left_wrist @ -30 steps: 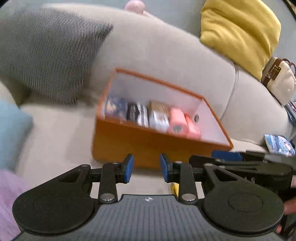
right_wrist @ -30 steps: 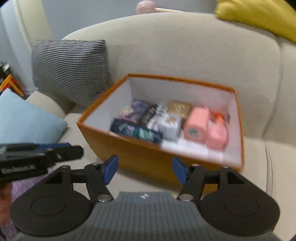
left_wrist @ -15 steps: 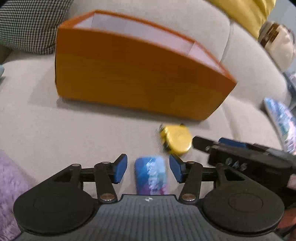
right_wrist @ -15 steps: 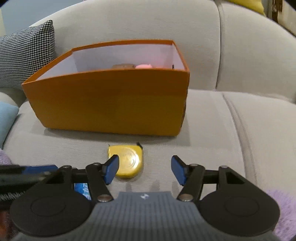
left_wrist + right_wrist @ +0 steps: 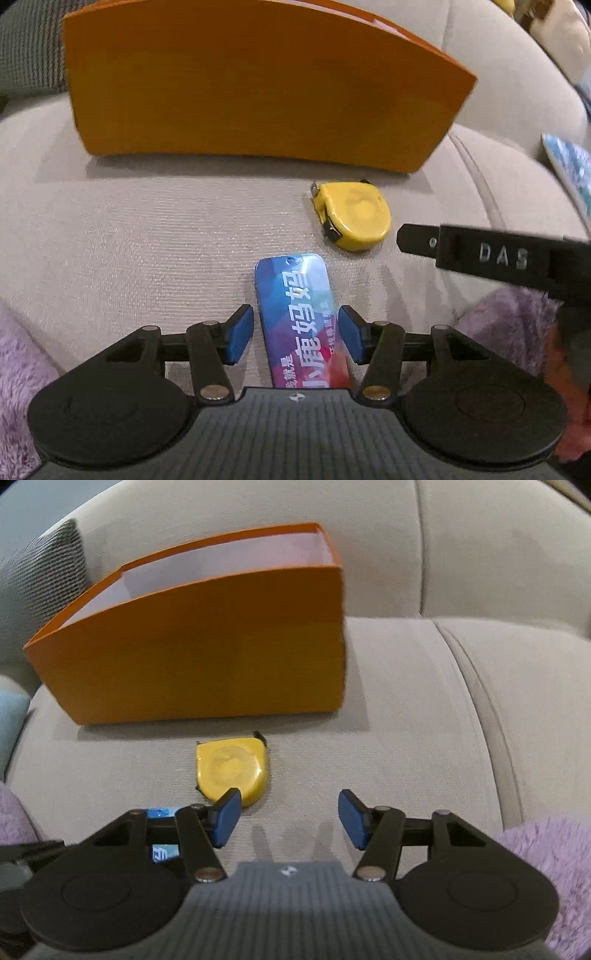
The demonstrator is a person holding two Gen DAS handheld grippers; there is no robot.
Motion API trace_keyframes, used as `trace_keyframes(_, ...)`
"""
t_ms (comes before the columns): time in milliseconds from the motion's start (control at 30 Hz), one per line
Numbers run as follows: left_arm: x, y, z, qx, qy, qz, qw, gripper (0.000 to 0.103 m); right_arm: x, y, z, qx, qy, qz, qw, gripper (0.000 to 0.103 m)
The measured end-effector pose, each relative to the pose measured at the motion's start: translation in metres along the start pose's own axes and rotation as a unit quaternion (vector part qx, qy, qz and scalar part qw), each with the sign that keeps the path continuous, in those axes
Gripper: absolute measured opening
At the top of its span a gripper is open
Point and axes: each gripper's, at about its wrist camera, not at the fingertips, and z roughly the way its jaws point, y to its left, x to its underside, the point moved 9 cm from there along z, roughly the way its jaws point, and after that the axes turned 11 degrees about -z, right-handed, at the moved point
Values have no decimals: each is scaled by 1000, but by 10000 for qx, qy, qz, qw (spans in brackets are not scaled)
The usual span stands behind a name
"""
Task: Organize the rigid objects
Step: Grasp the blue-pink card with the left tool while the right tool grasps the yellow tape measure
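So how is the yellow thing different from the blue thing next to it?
The tape measure is plain yellow and chunky with rounded corners; the blue card is flat, long and printed with white characters. The card lies between the open fingers of the left gripper; the tape measure sits ahead and left of the open right gripper, outside its fingers. Both lie on the sofa cushion before the orange box.
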Motion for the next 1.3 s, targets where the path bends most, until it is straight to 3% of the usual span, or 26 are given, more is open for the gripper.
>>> trace_keyframes(167, 0, -10, 8, -328, 51, 432, 9985, 62, 4, 4, -4, -81, 57, 25, 9999, 60)
trace_keyframes(333, 0, -16, 8, -416, 28, 761, 9962, 55, 1, 12, -5, -179, -35, -111, 9998, 60)
trace_keyframes(633, -22, 13, -2, -567, -212, 412, 9973, 52, -7, 33, 1, -482, -257, -478, 9974, 63)
trace_keyframes(933, -50, 45, 3, -577, -234, 89, 9980, 52, -10, 50, 28, -367, -157, -943, 9947, 61)
trace_keyframes(1300, -44, 34, 10, -781, -384, 640, 9942, 52, -8, 58, 33, -206, -283, -1208, 9921, 57)
